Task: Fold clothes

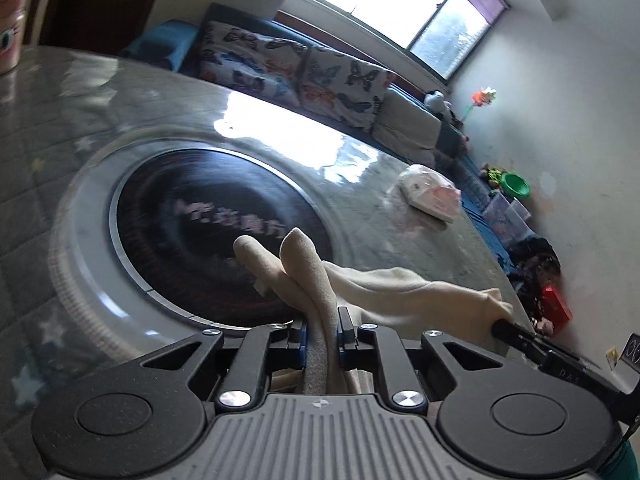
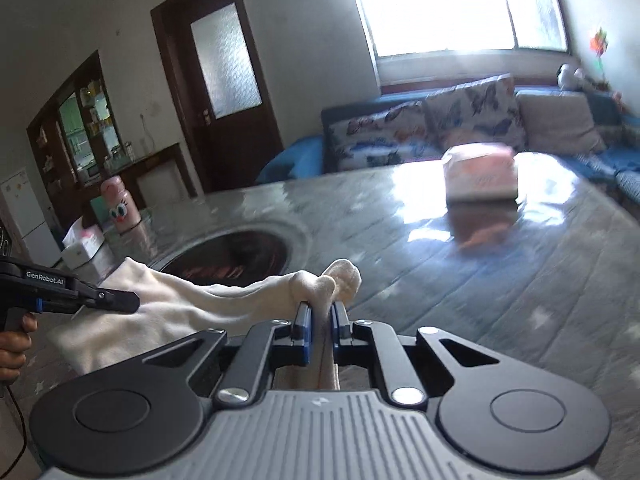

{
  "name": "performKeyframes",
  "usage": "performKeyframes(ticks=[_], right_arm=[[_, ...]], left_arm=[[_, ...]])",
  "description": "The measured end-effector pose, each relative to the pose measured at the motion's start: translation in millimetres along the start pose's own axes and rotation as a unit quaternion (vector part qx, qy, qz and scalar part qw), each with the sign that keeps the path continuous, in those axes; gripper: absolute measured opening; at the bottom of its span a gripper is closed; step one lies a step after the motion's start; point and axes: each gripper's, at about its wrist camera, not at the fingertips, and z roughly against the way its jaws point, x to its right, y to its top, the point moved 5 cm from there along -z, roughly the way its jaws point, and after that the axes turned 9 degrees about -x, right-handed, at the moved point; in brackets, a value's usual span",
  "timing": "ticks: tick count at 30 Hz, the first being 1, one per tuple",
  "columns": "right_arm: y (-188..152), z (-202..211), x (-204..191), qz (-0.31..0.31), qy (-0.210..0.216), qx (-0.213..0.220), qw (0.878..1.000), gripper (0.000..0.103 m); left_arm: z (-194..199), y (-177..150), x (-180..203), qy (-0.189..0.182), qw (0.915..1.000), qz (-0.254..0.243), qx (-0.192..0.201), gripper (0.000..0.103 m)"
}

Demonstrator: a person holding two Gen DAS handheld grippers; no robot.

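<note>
The left hand-held gripper (image 1: 322,330) is closed on a bunched edge of the cream garment (image 1: 384,284); folds of the cloth stick out past its blue-edged fingers. The right hand-held gripper (image 2: 321,322) is likewise clamped on a gathered edge of the same garment (image 2: 168,304), with a rounded lump of fabric standing up just beyond its fingertips.

The garment hangs stretched between the two hand-held grippers, above the worktop (image 1: 60,128). In the right wrist view its lower part sags toward the worktop (image 2: 500,264); whether it touches the surface cannot be told.

Each view shows the other hand-held gripper at the far end of the cloth: the right one at the frame's right edge in the left wrist view, the left one at the frame's left edge in the right wrist view.

The worktop has a glossy covering and a round dark inset (image 1: 216,236) ringed in pale metal. A pink and white packet (image 1: 430,192) lies well apart from the garment. A pink bottle with cartoon eyes (image 2: 118,204) stands at the worktop's far side. A sofa with butterfly cushions (image 2: 432,128) sits beyond, under a window (image 2: 460,4).
</note>
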Motion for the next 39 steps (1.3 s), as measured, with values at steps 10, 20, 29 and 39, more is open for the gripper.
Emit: performKeyframes(ticks=[10,20,29,39], right_arm=[[27,39,68,0.003,-0.107,0.029,0.994,0.008],[30,24,130,-0.017,-0.174,0.001,0.985,0.008],[6,-12,156,-0.047,-0.181,-0.047,0.981,0.01],[-13,-8,153,-0.039,-0.172,-0.078,0.981,0.01]], left_arm=[[-65,22,84,-0.035,0.9971,-0.065,-0.019,0.014],[-130,26,128,-0.037,0.9937,-0.095,-0.048,0.014],[-152,17,110,-0.015,0.9936,-0.082,-0.076,0.017],[-143,9,102,-0.05,0.9903,-0.068,-0.11,0.016]])
